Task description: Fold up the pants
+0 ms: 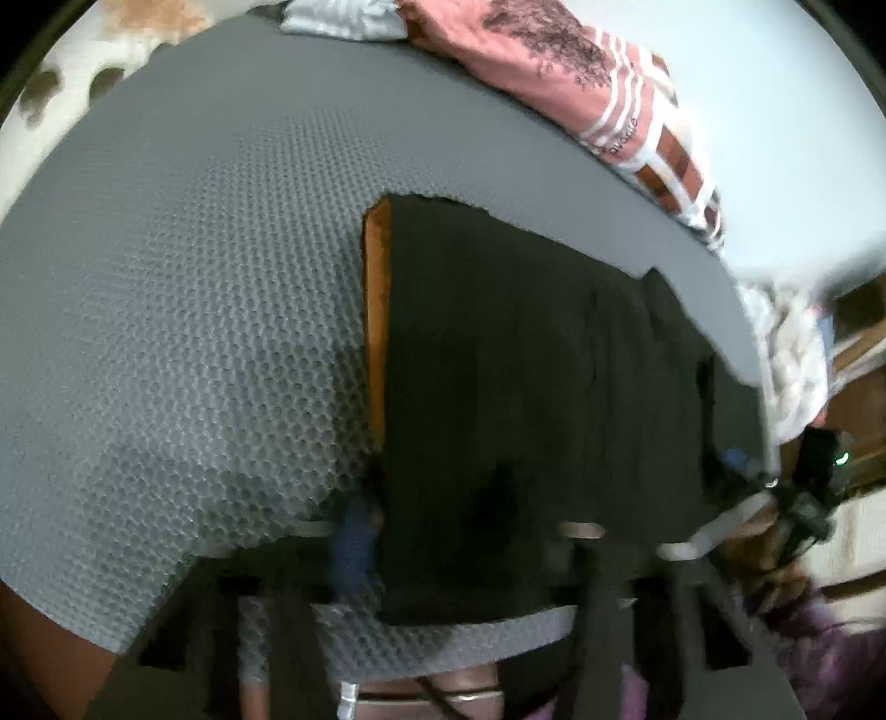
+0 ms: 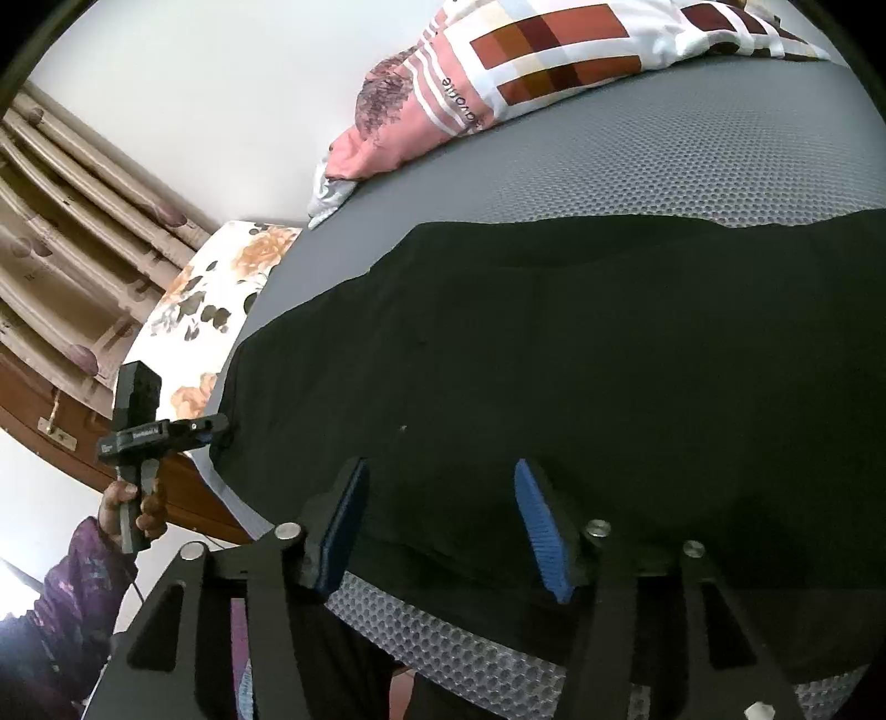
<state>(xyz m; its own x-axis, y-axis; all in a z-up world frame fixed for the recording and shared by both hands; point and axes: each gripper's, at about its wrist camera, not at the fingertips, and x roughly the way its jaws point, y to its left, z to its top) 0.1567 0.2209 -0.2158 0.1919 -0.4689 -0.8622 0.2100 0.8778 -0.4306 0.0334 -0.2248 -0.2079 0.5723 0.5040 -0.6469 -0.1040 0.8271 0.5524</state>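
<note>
Black pants [image 2: 554, 360] lie flat on a grey honeycomb-textured mattress [image 2: 692, 149]. In the left wrist view the pants [image 1: 526, 360] show an orange-brown edge strip [image 1: 376, 321] on their left side. My right gripper [image 2: 440, 487] is open, its blue-padded fingers [image 2: 540, 526] spread over the near edge of the pants. My left gripper [image 1: 459, 531] is blurred and dark; its fingers stand apart over the near end of the pants. The left gripper also shows in the right wrist view [image 2: 216, 426], at the pants' left end.
A pink and white patterned pillow [image 2: 498, 83] and a folded grey cloth [image 1: 343, 19] lie at the far edge of the mattress. A floral sheet [image 2: 216, 293], curtains [image 2: 72, 232] and a wooden frame [image 2: 183, 487] lie beyond the left edge.
</note>
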